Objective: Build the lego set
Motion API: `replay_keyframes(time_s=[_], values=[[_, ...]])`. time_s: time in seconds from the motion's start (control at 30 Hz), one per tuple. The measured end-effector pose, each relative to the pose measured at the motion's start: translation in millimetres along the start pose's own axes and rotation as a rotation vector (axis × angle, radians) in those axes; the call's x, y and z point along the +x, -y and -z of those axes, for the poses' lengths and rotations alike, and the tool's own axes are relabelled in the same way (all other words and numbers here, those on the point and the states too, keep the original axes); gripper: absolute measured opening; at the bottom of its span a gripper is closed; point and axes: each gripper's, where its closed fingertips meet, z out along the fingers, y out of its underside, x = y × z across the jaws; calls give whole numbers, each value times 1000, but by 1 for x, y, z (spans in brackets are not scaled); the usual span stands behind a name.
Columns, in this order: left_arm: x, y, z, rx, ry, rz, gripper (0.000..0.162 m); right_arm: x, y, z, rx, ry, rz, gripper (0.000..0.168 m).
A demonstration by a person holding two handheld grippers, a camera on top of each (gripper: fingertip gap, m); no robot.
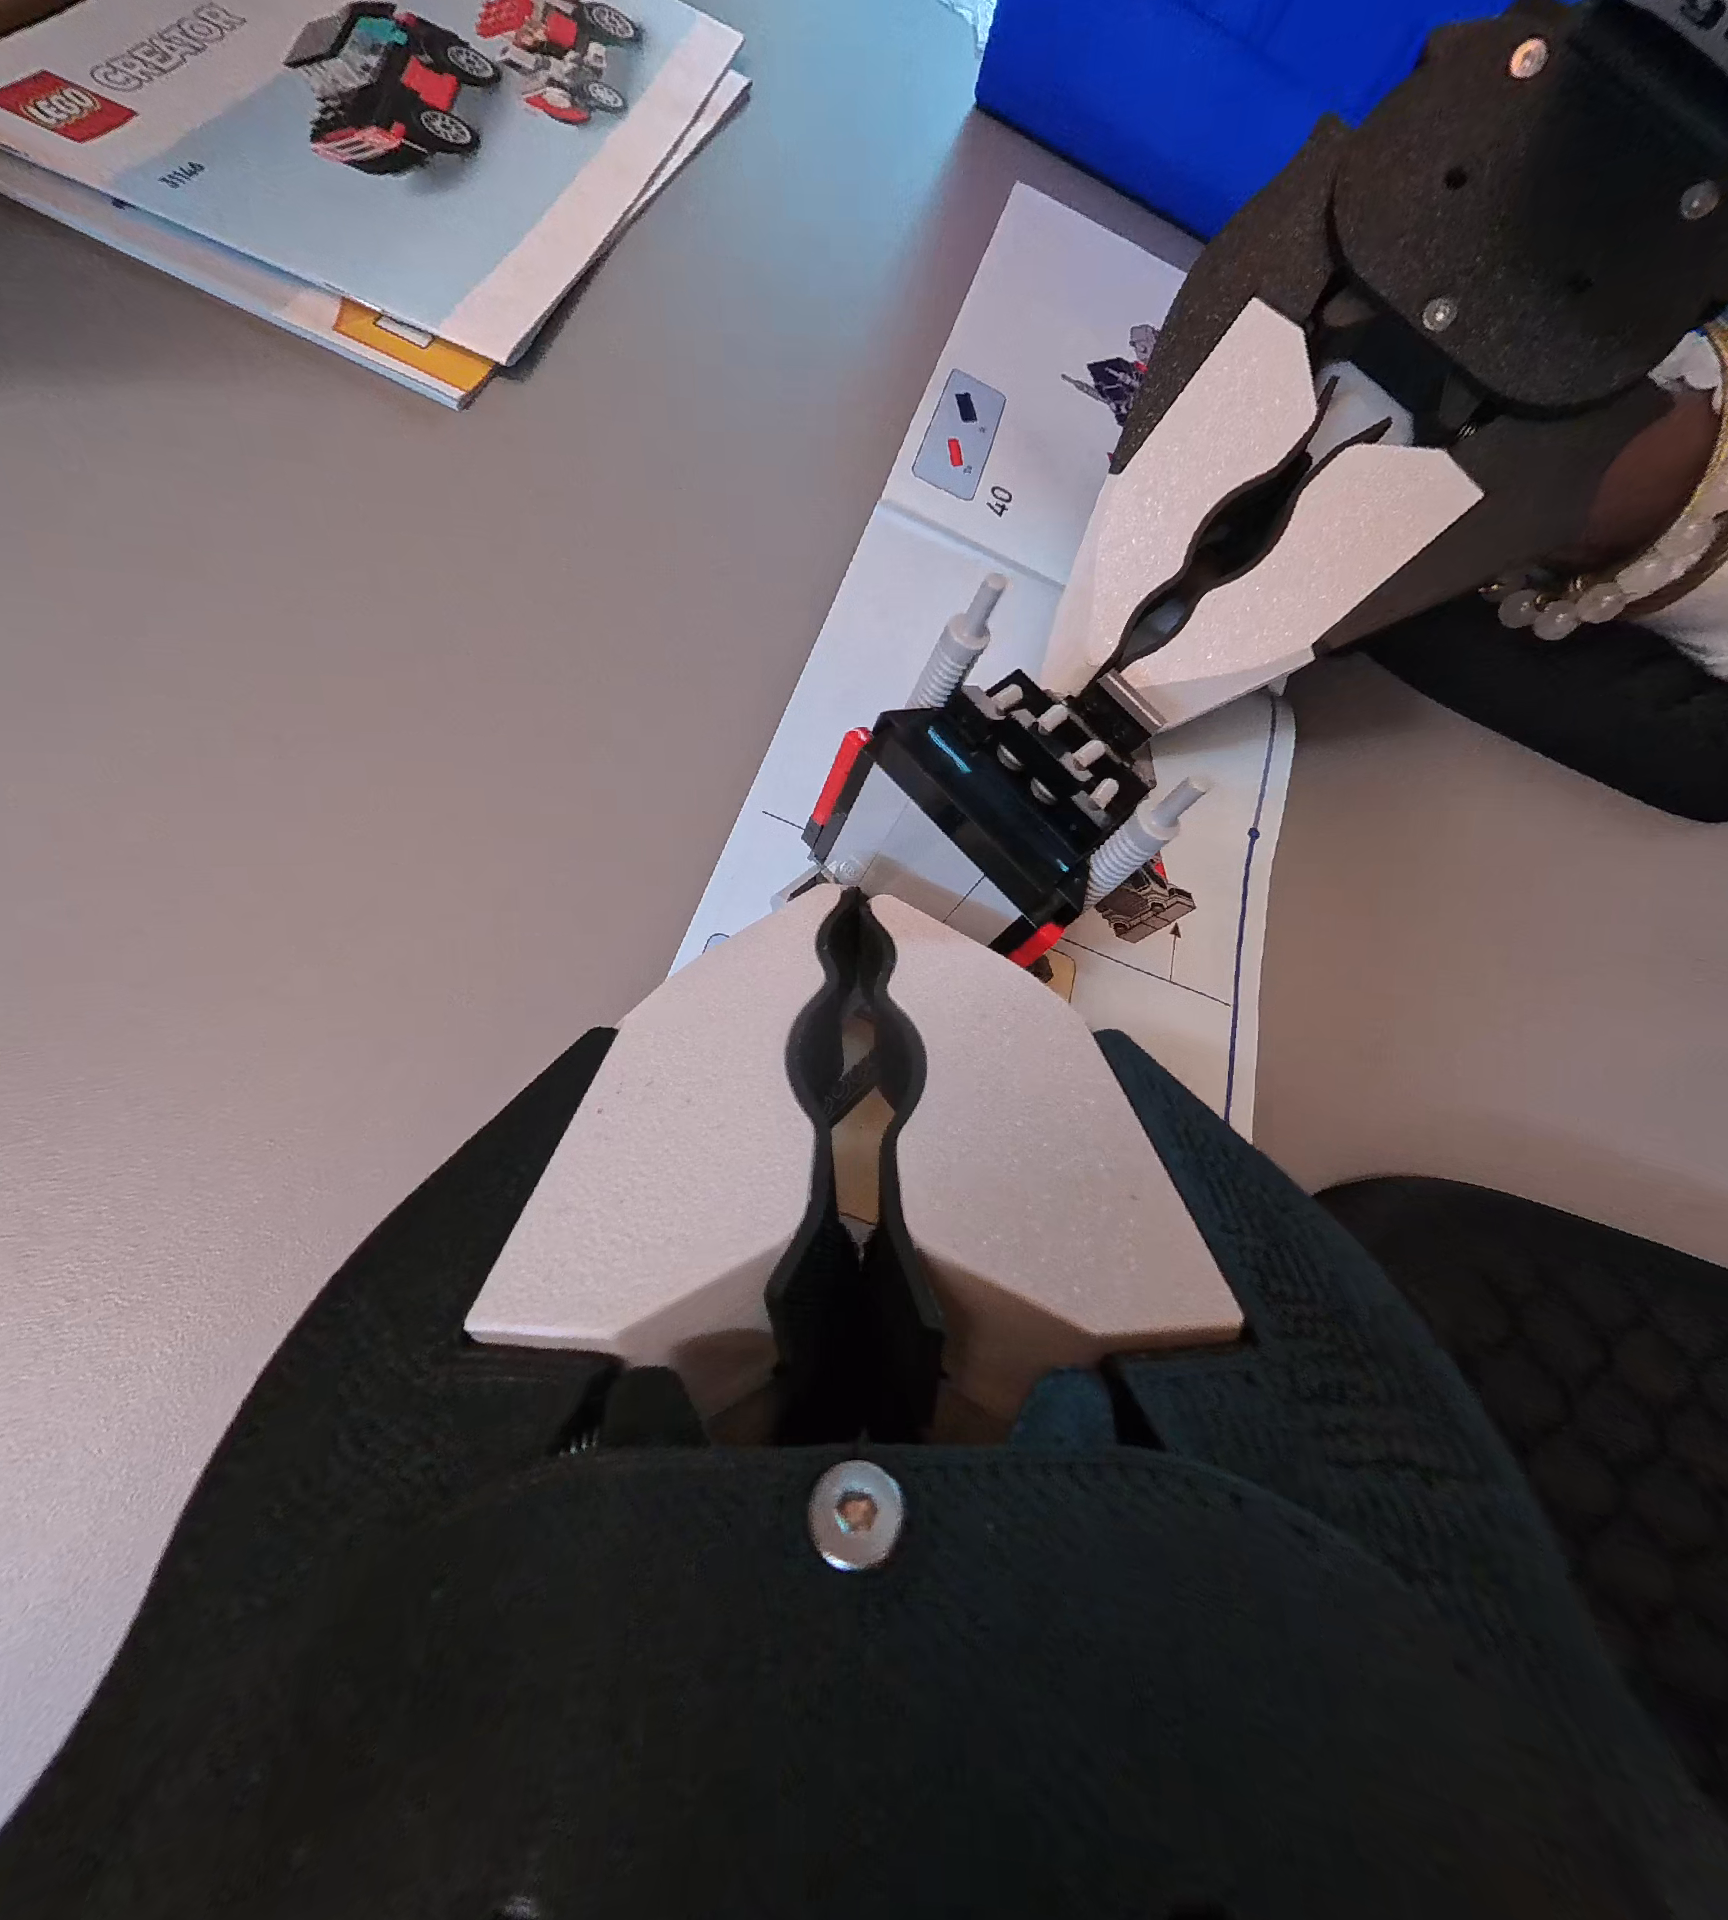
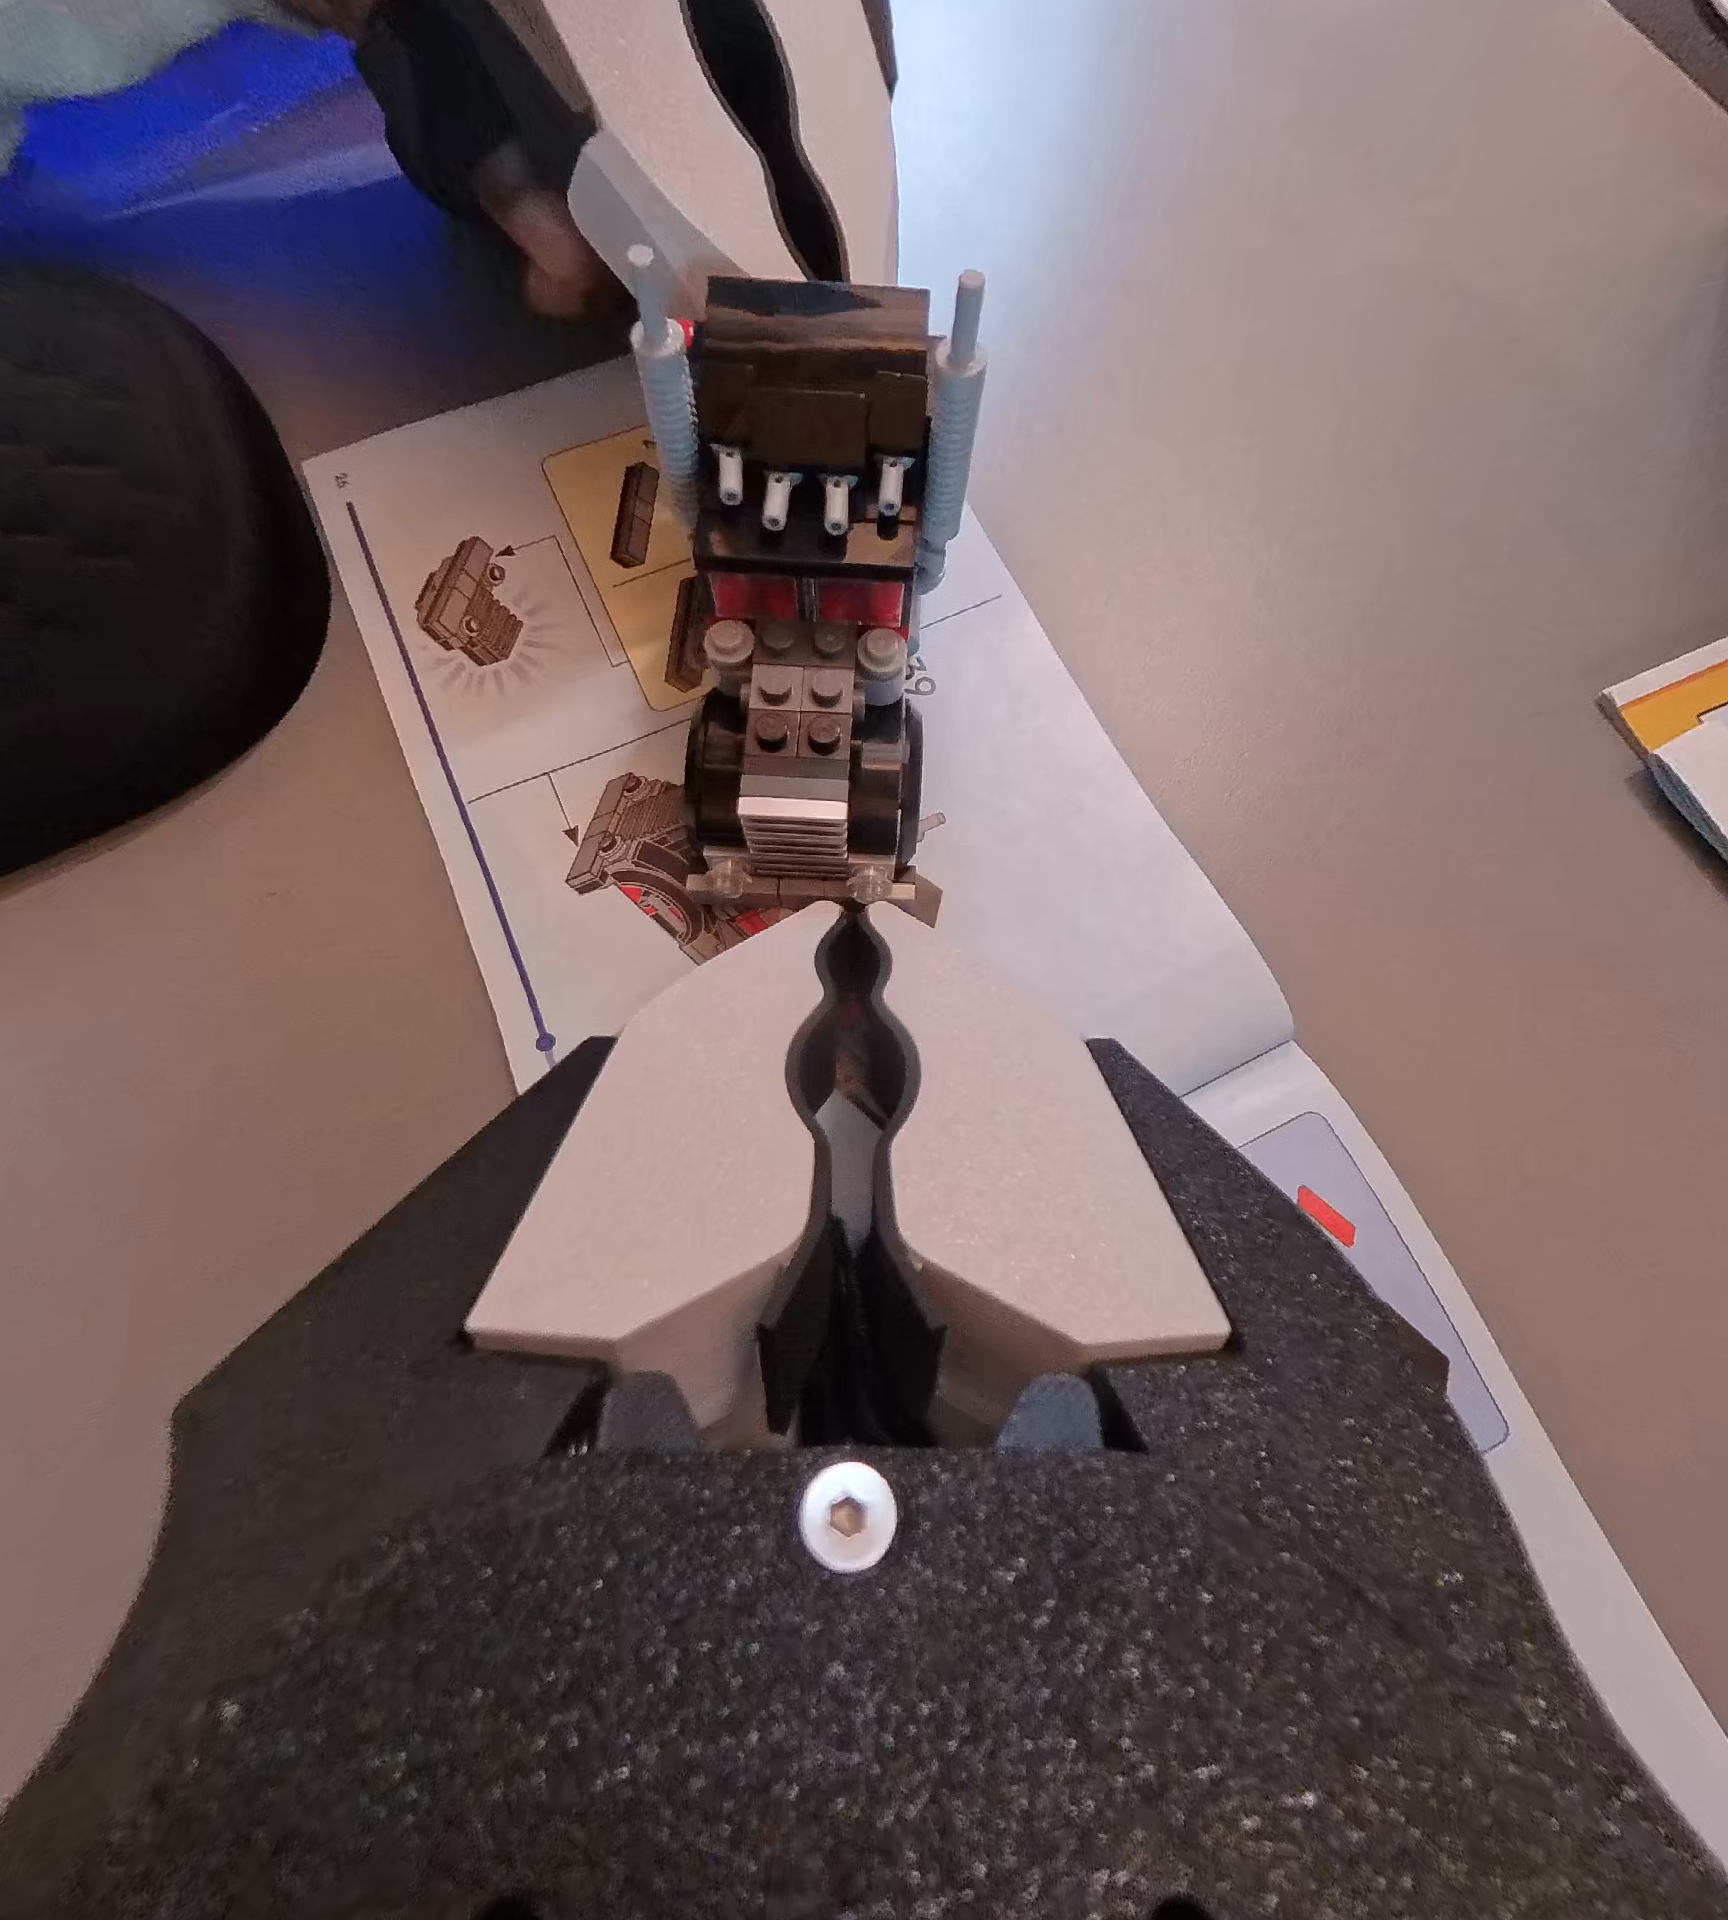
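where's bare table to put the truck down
Bare grey table lies between the closed booklets and the open instruction page. Crowded: the lego truck sits on that page between both grippers' fingers, blue bin behind.

Wide bare tabletop (image 1: 216, 779) to the left of the toy truck (image 1: 974, 810), open for an approach from that side. Blocked at both ends of the truck: left claw (image 1: 852, 902) closed on one end, right claw (image 1: 1114, 675) pinched on the other. Two grey upright pipes (image 1: 1140, 831) flanking the cab, narrowing any reach from above. Open instruction page (image 1: 1026, 436) flat beneath, no hindrance. Stack of booklets (image 1: 372, 187) well apart at the far left. Blue bin (image 1: 1203, 94) closing off the far right corner. Dark chair seat (image 1: 1618, 1403) beyond the near tabletop edge.
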Motion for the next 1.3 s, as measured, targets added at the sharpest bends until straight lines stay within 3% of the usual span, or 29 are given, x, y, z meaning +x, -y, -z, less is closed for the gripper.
replay_keyframes(time_s=[0.23,0.93,1.3], values=[[2,0,-1,-5,-23,4,0,-17,-4,5,-74,-40,111,0],[1,0,-1,2,11,0,0,-19,-1,1,-28,48,75,0],[2,0,-1,0,-13,14,0,-10,11,8,86,-4,72,0]])
